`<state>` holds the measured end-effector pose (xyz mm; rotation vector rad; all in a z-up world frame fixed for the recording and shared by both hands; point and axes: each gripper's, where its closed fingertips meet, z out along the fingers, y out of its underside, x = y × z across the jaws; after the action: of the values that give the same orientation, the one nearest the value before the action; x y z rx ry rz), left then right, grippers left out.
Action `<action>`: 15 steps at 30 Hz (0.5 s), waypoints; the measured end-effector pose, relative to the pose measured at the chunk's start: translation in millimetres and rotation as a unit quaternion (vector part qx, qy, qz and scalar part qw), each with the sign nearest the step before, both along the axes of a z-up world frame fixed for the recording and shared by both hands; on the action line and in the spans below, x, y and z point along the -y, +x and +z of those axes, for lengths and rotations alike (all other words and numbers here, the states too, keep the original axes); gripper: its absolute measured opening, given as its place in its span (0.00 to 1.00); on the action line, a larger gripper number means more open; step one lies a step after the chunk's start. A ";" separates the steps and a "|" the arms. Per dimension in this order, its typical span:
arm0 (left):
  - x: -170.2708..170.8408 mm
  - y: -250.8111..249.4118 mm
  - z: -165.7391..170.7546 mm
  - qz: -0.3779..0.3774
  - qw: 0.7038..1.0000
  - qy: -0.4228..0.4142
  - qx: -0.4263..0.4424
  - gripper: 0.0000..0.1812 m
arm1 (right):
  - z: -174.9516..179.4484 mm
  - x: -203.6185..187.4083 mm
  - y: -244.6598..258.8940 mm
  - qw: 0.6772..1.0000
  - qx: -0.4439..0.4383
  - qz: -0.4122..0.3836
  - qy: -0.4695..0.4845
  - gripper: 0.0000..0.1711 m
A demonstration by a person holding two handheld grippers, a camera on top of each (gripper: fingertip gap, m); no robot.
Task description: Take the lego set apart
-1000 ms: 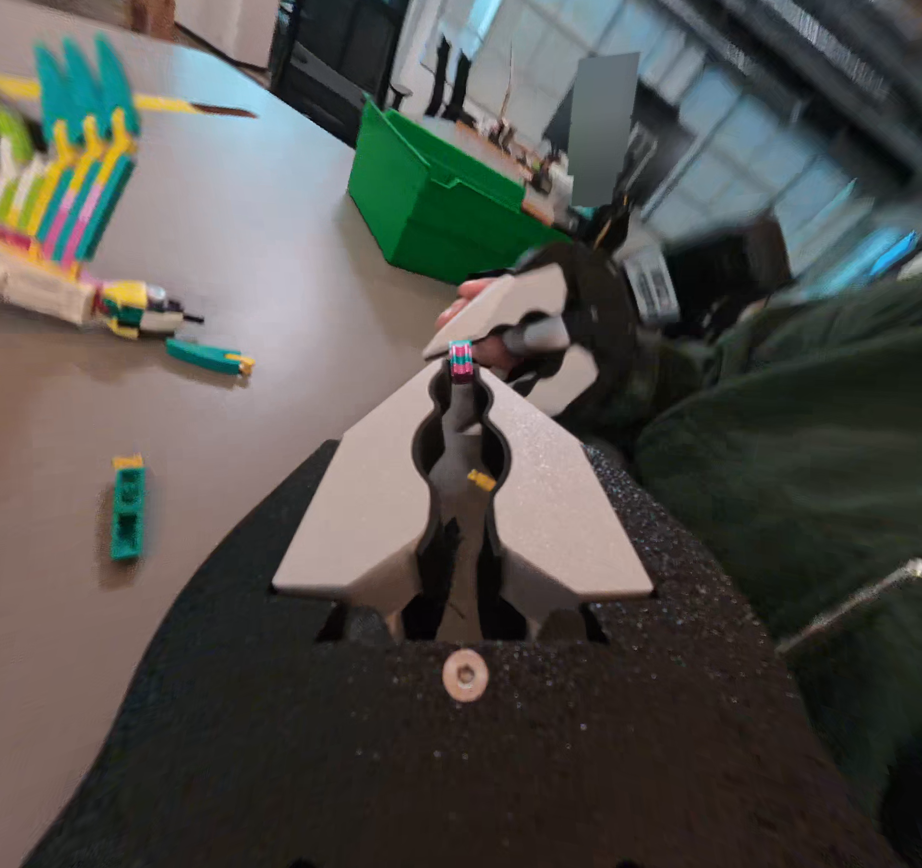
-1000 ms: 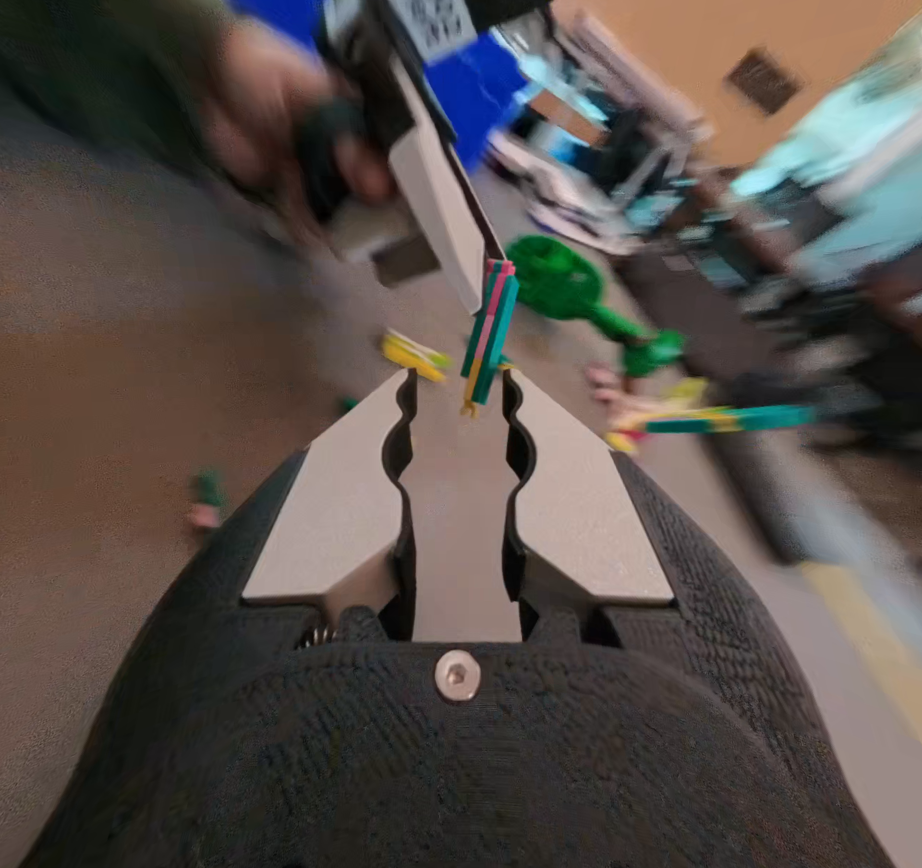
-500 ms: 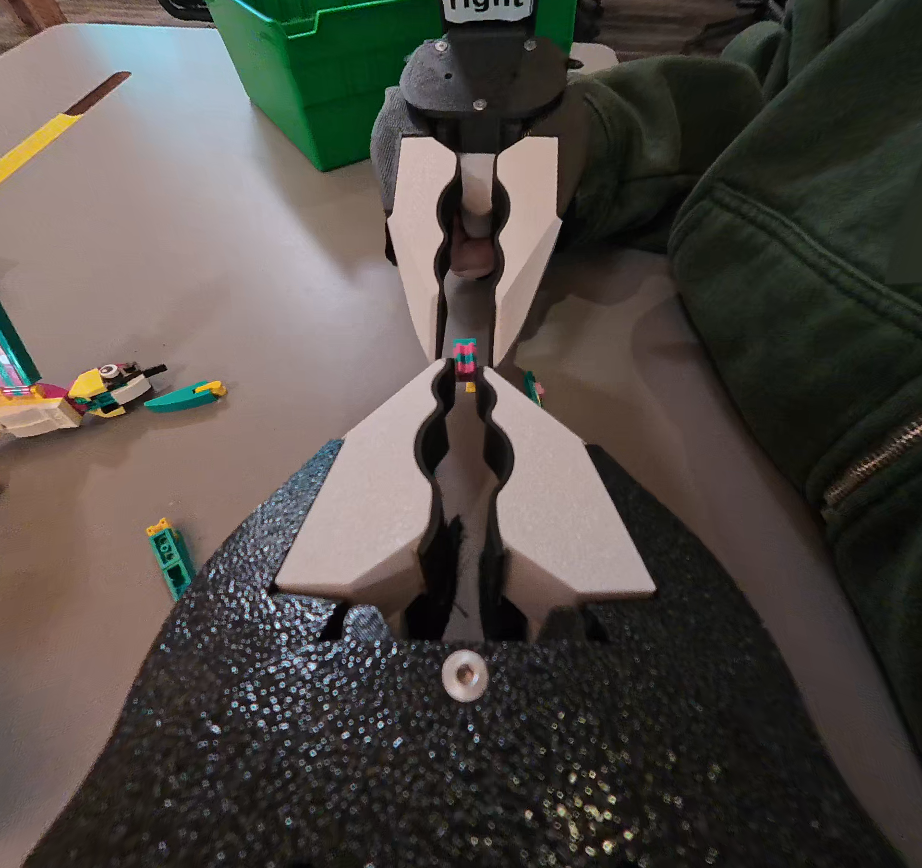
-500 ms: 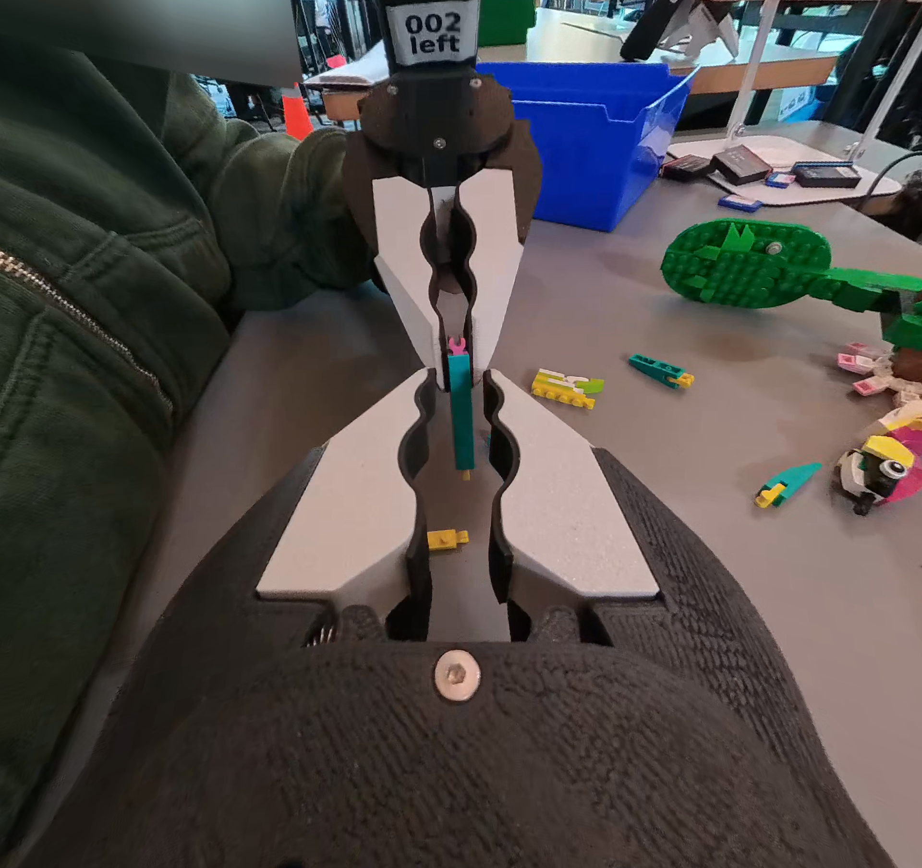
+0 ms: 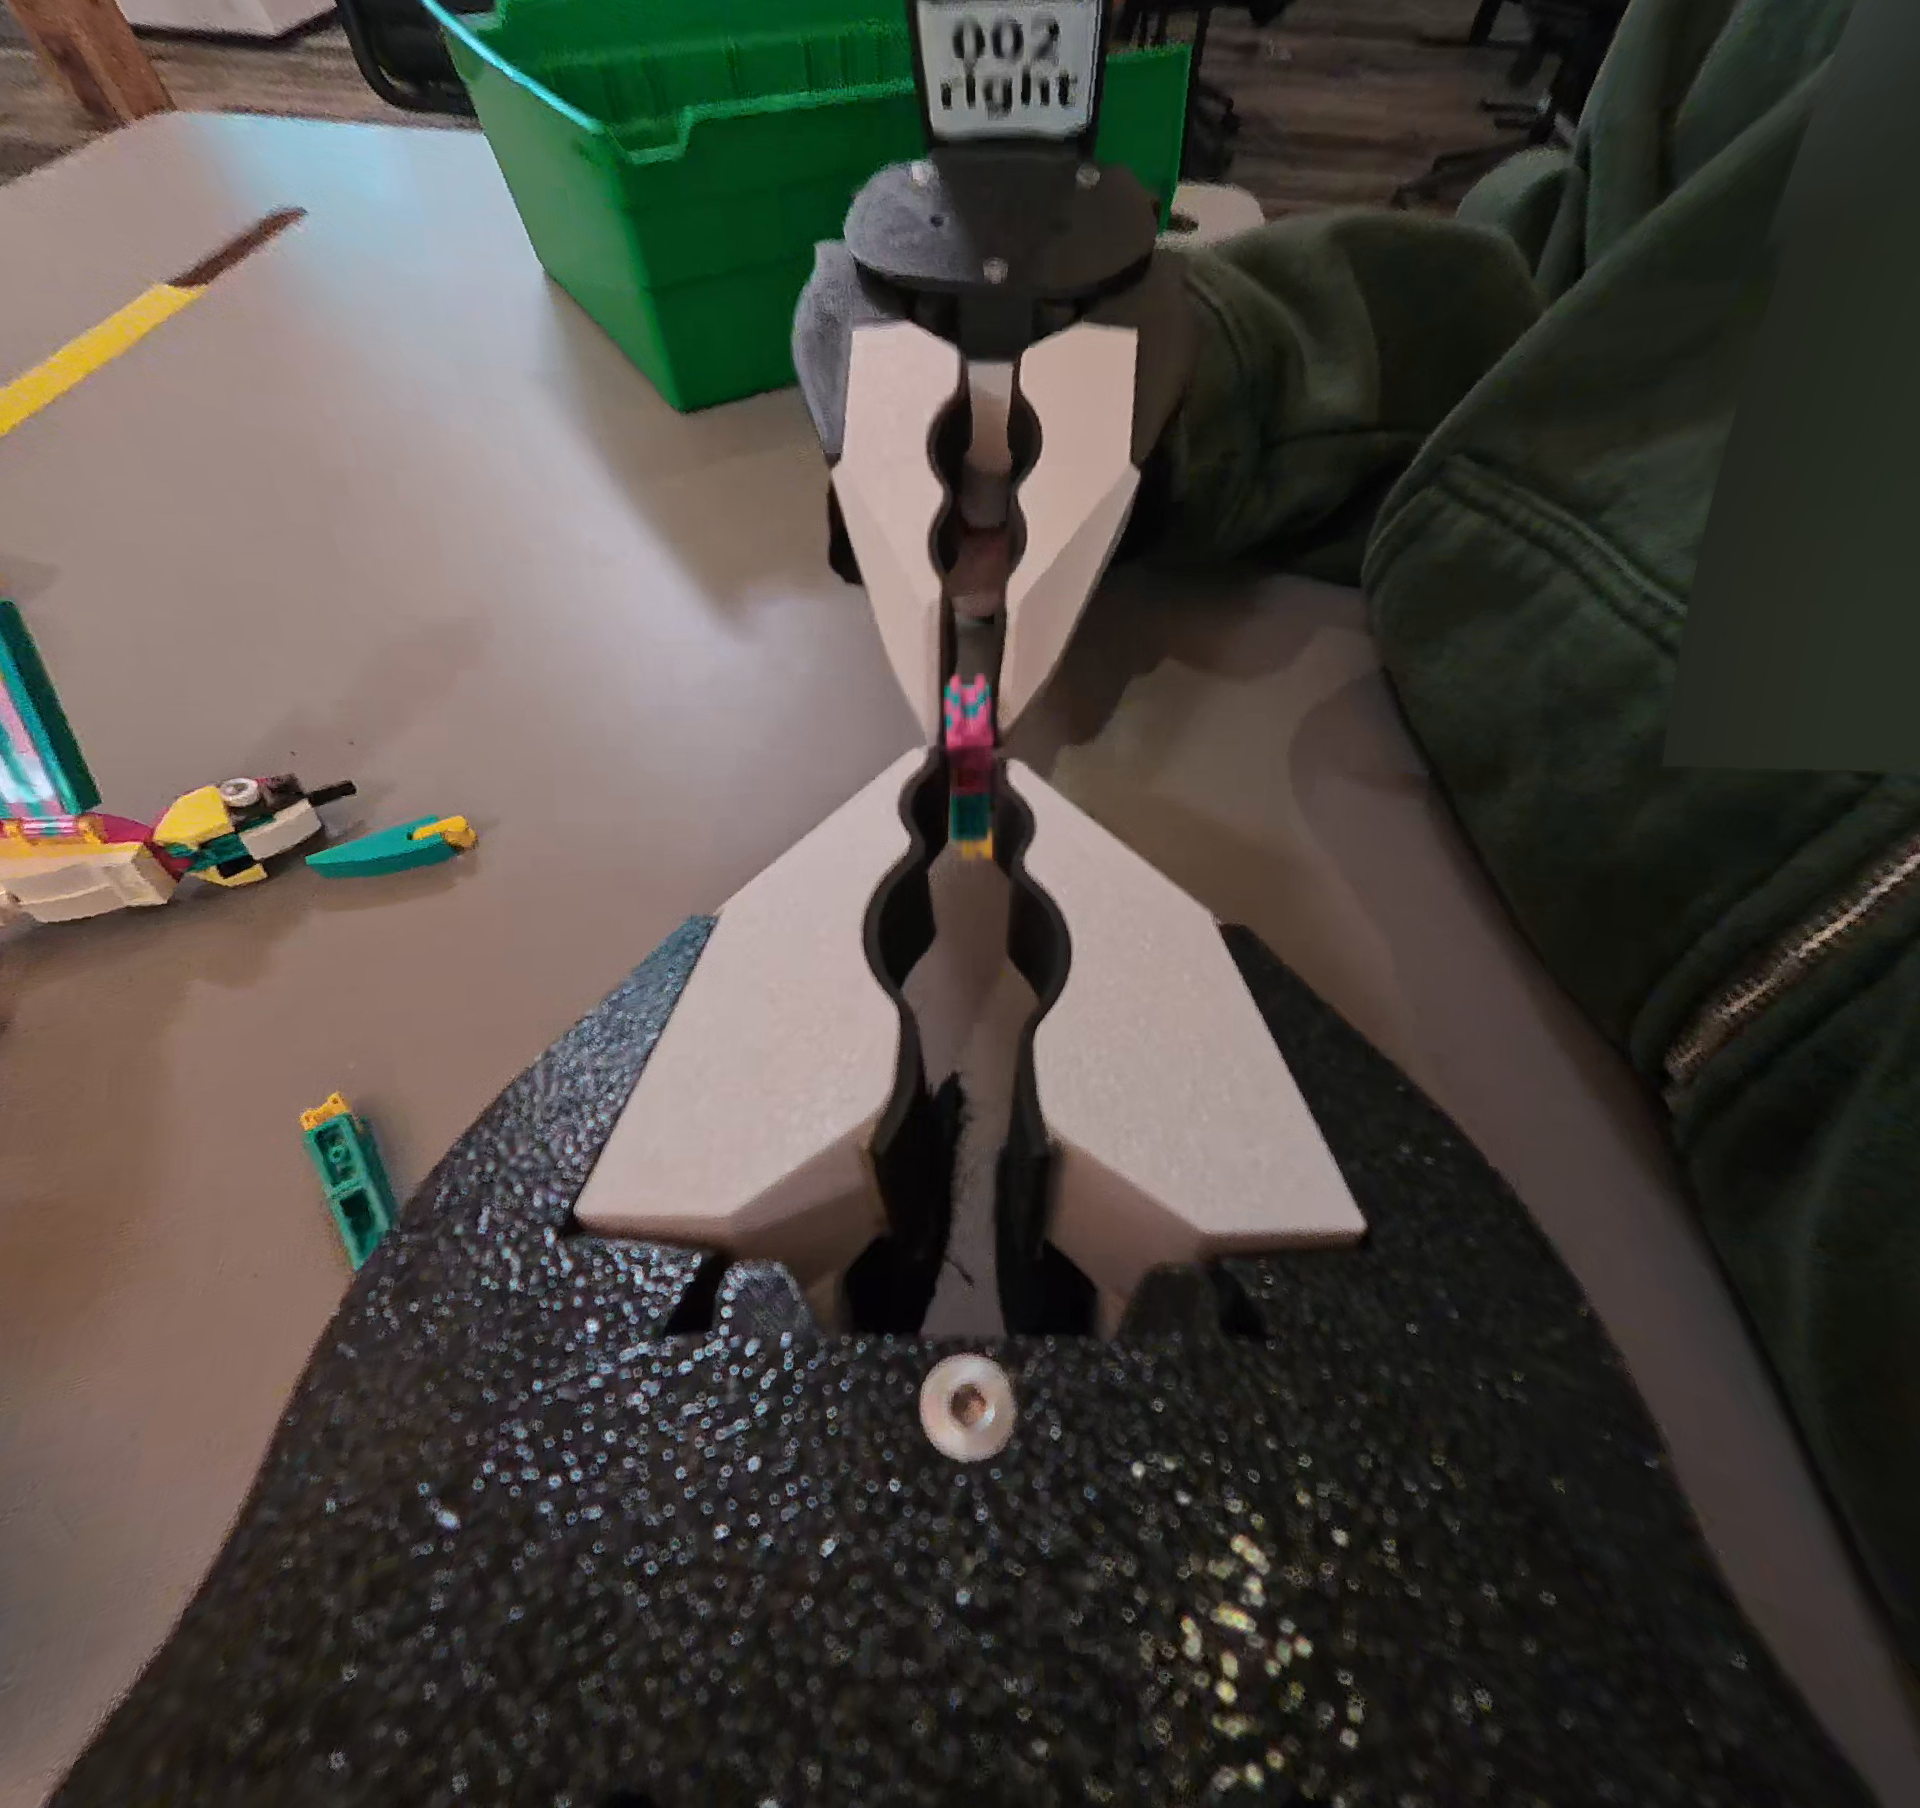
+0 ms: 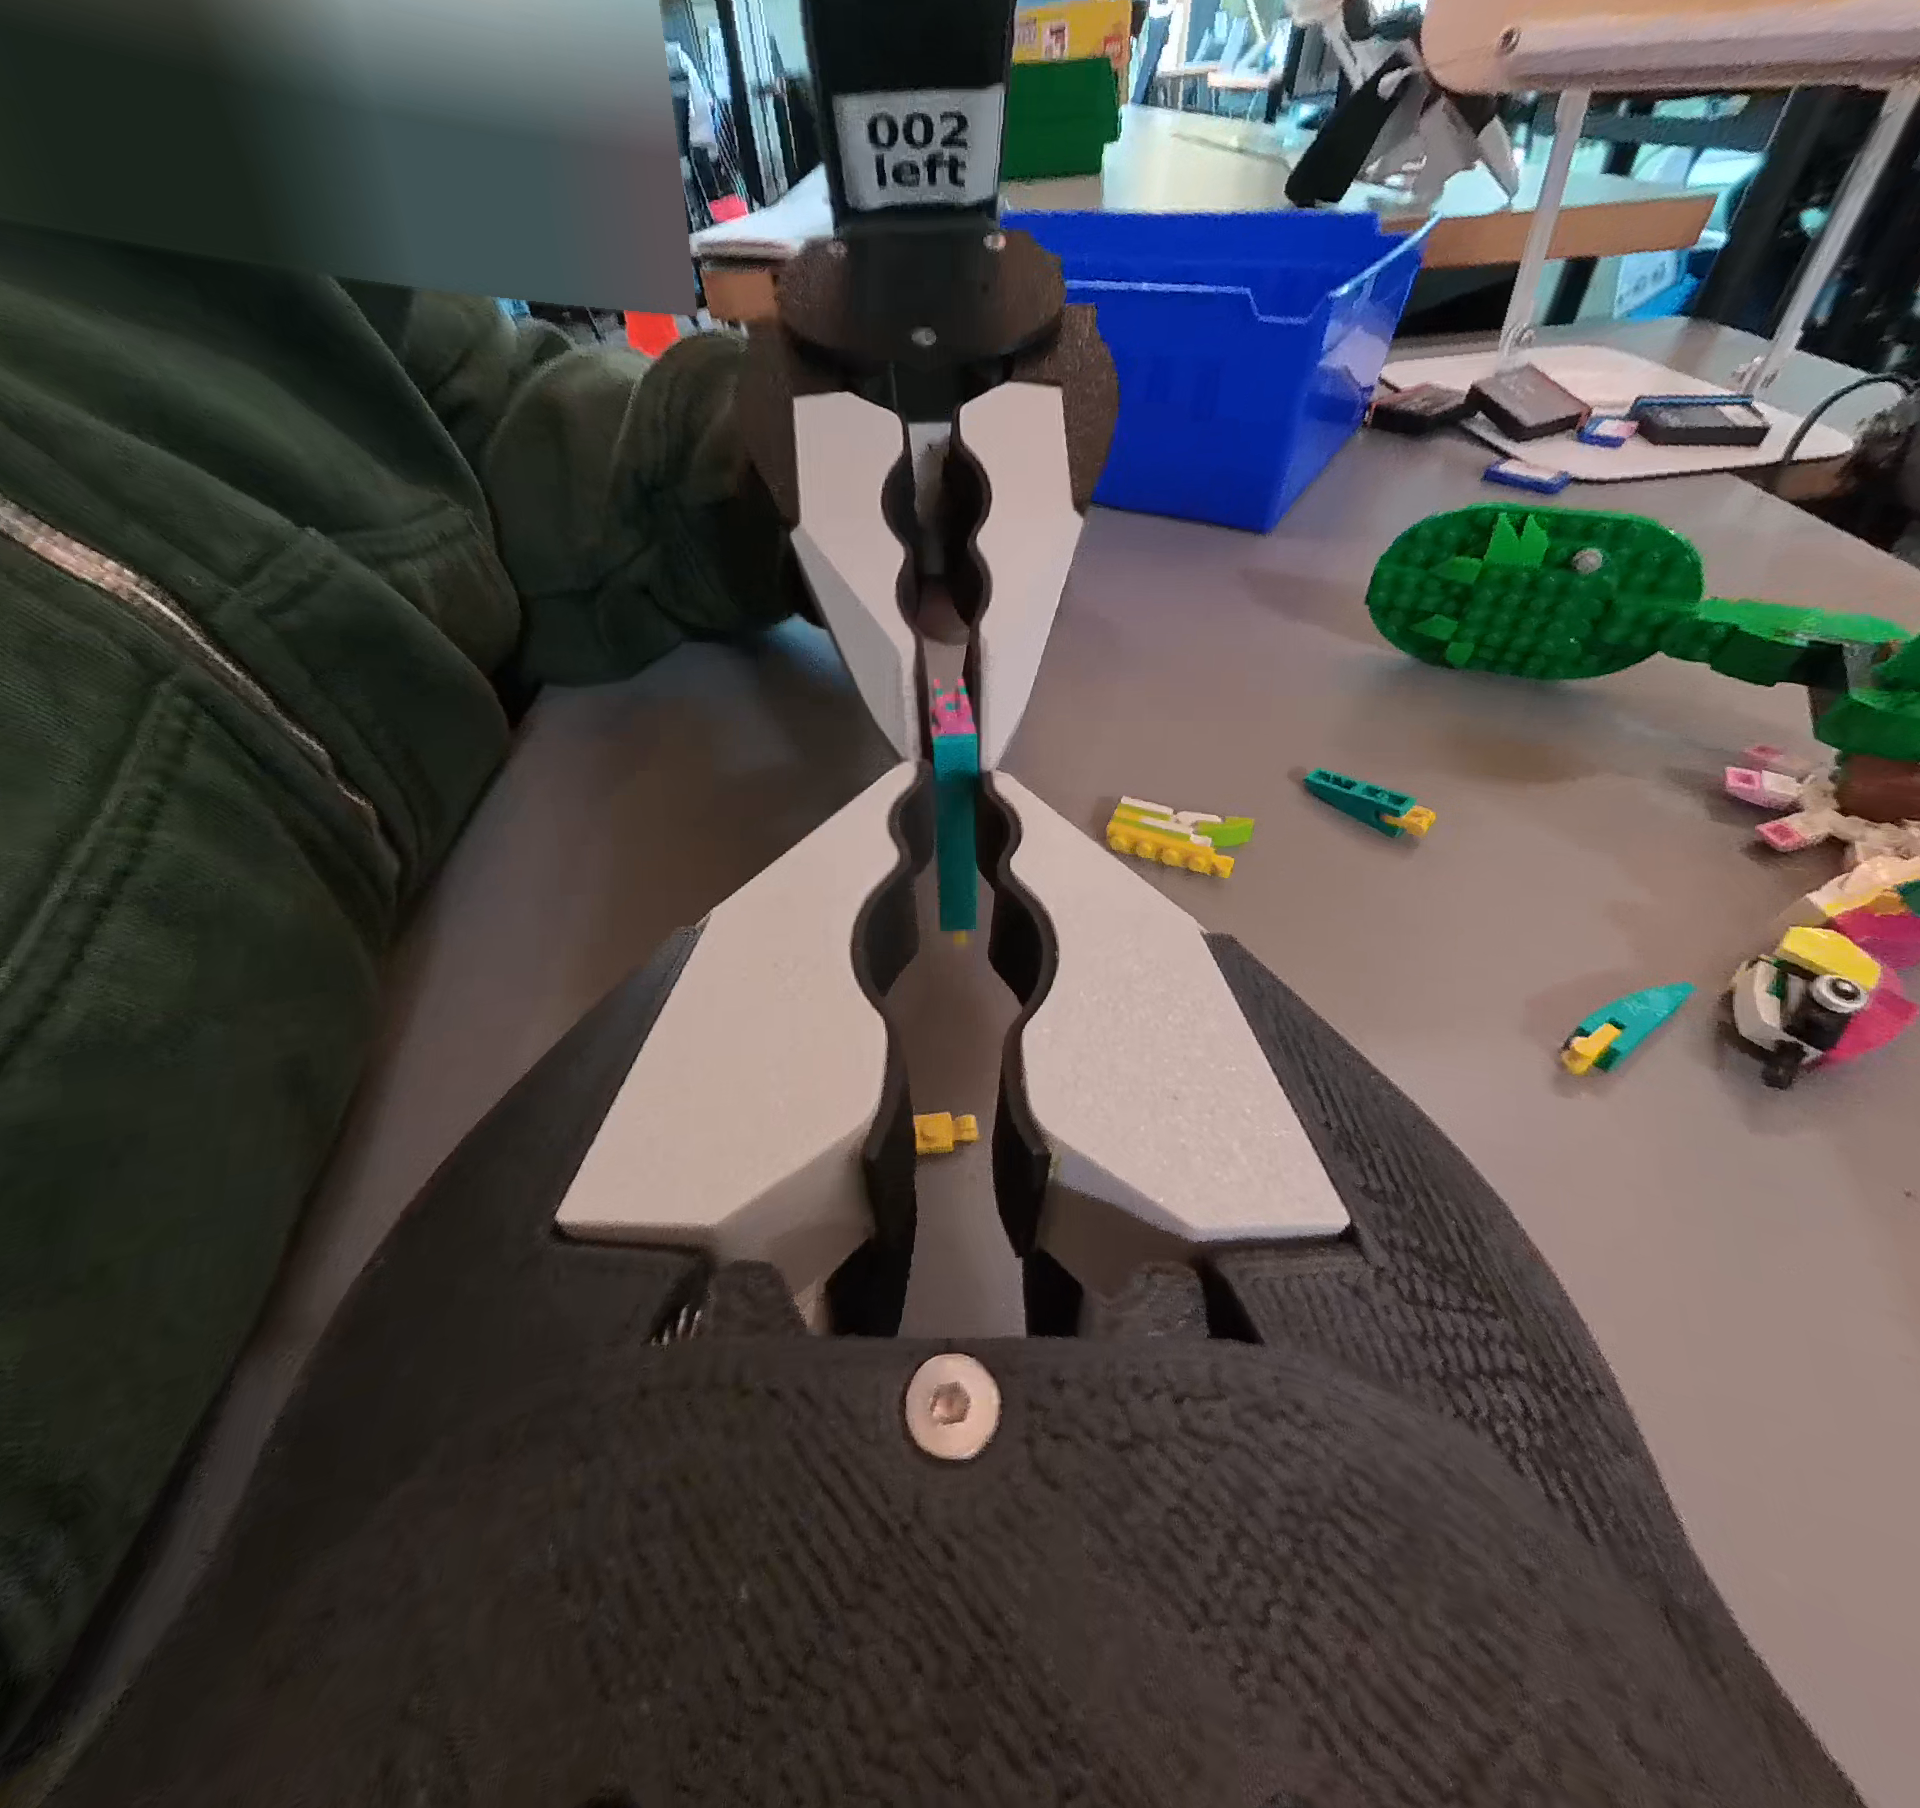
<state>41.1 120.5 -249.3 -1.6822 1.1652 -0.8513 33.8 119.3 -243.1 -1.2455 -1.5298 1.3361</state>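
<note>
The left gripper point(image 5: 968, 782) and right gripper point(image 6: 948, 771) meet tip to tip above the table point(image 5: 540, 532), both pinching one thin strip point(image 6: 954, 854) of teal, pink and yellow lego plates between them. The left's tips clamp one end; the right's tips close on the other, the teal length running back between its fingers.

The strip looks light and stiff. Its thin plates probably grip each other tightly and could snap off and fly when they give. I'd hold each end by its flat faces, close to the seam, and bend instead of pulling straight.

On the left side of the table lie a small teal brick point(image 5: 348, 1192), a bird's head point(image 5: 223, 828) from the set and a teal wedge point(image 5: 390, 849), with a green bin point(image 5: 727, 200) behind. Toward the right are a yellow piece point(image 6: 1174, 833), another teal wedge point(image 6: 1366, 802), a green leaf plate point(image 6: 1538, 595) and a blue bin point(image 6: 1226, 376). The table is smooth and grey, so loose bits may skid. The room is a busy workshop with more tables.
</note>
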 end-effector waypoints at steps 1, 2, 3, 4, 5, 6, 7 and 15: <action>1.7 -0.1 3.8 -0.006 1.000 -0.006 0.014 0.03 | 2.3 1.0 1.0 1.000 -0.007 0.003 -0.010 0.03; 4.7 0.3 4.3 -0.015 1.000 -0.012 0.019 0.03 | 3.5 3.3 1.4 1.000 -0.010 0.008 -0.014 0.03; 4.7 0.1 2.6 -0.016 1.000 -0.007 0.014 0.03 | 2.4 4.3 1.6 1.000 -0.009 0.010 -0.009 0.03; 5.0 0.0 1.7 -0.017 1.000 -0.008 0.012 0.03 | 1.3 4.4 1.7 1.000 -0.008 0.012 -0.010 0.03; 5.4 0.1 3.2 -0.018 1.000 -0.013 0.016 0.03 | 1.8 4.6 2.0 1.000 -0.010 0.014 -0.017 0.03; 5.0 -0.3 3.9 -0.017 1.000 -0.012 0.017 0.03 | 2.4 4.4 2.2 1.000 -0.012 0.015 -0.018 0.03; 4.9 -0.9 3.2 -0.017 1.000 -0.009 0.012 0.03 | 1.6 4.1 2.4 1.000 -0.009 0.013 -0.011 0.03; -27.4 -72.5 36.1 0.109 0.991 0.007 0.076 0.03 | 9.8 -39.1 31.5 0.998 -0.015 -0.064 0.001 0.03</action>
<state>-31.4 147.9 -213.2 -1.6663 0.8637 -0.8164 65.3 158.5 -233.3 -1.2939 -1.4055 1.2636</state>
